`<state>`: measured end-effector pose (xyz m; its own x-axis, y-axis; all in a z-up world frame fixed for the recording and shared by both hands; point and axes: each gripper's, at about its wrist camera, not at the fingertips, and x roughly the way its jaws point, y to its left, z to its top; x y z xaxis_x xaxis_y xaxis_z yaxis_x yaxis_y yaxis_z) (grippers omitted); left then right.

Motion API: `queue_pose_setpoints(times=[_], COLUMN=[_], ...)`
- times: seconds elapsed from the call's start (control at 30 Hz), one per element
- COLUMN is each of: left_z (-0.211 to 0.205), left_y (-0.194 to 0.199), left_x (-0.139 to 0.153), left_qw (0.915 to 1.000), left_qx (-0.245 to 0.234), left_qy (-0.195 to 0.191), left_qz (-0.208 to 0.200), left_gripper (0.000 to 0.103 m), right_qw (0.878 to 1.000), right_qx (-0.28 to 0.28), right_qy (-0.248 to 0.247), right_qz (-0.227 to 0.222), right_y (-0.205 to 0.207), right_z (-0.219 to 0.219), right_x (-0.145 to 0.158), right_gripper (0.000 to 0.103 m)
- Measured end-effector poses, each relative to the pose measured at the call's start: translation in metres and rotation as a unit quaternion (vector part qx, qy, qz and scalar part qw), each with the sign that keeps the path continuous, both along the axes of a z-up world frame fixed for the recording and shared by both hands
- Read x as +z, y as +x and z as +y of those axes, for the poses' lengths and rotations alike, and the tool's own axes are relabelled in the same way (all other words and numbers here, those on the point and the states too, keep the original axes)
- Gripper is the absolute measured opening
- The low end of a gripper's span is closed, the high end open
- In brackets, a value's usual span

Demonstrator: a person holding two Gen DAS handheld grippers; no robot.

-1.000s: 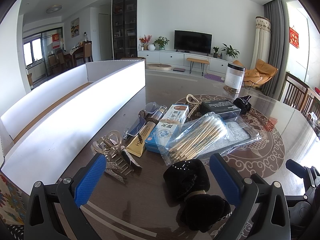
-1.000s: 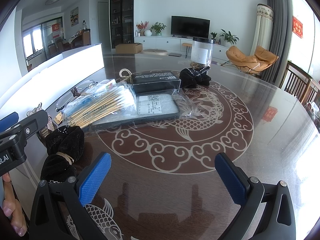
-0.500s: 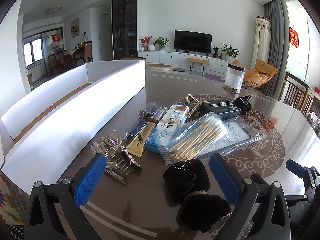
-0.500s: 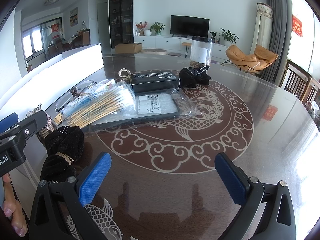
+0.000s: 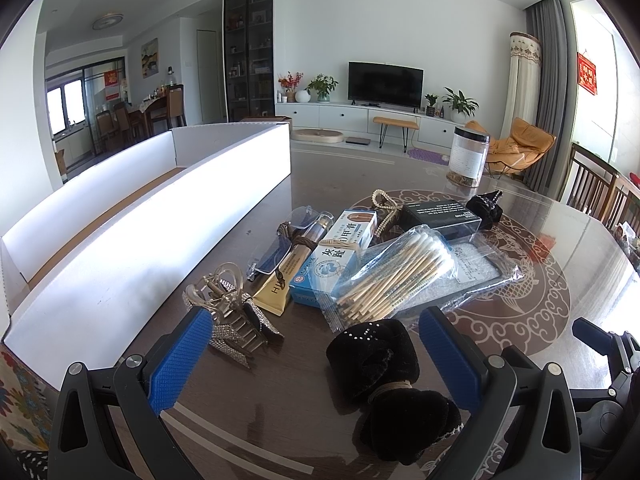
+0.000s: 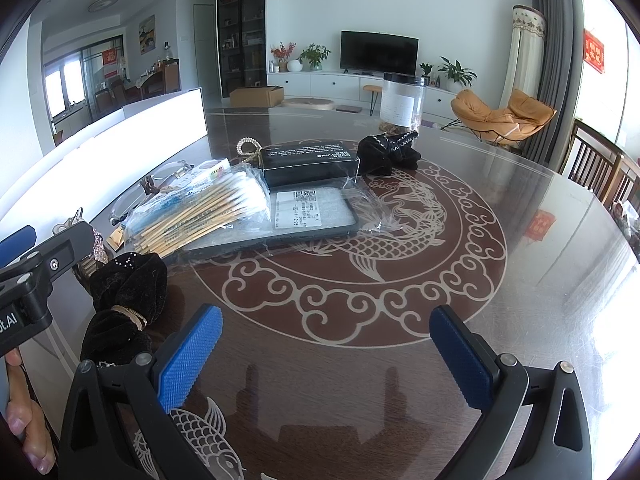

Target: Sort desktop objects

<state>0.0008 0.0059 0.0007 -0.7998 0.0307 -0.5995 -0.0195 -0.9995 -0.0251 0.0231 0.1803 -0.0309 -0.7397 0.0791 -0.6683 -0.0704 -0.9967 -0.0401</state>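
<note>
A pile of small objects lies on the dark round table (image 5: 560, 240). A black velvet bow (image 5: 392, 376) lies closest, between the fingers of my open left gripper (image 5: 316, 356). A rhinestone hair claw (image 5: 228, 320), a bag of cotton swabs (image 5: 396, 272), a blue-white medicine box (image 5: 340, 256), glasses (image 5: 280, 248), a black box (image 5: 440, 216) and a bagged phone case (image 6: 312, 216) lie beyond. My right gripper (image 6: 324, 356) is open and empty over bare table, right of the bow (image 6: 124, 304).
A long white cardboard box (image 5: 140, 216) stands open along the table's left side. A clear jar with a black lid (image 5: 468, 156) stands at the far edge. A second black bow (image 6: 388, 152) lies beside the black box. Chairs stand at the right.
</note>
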Motion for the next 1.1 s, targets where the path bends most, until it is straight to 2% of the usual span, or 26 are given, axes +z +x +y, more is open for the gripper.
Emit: queue_pose_setpoints(times=[1.1], left_z=[0.0032], left_y=[-0.0004], left_x=[-0.0061], left_qw=[0.9999], left_qx=[-0.004], left_qy=[-0.014], left_qz=[-0.001], left_gripper=[0.103], right_qw=[1.0], right_qx=[-0.001], right_qy=[-0.005], right_qz=[-0.02], right_y=[-0.0052], right_z=[0.0021], right_x=[-0.0023], right_gripper=[0.103])
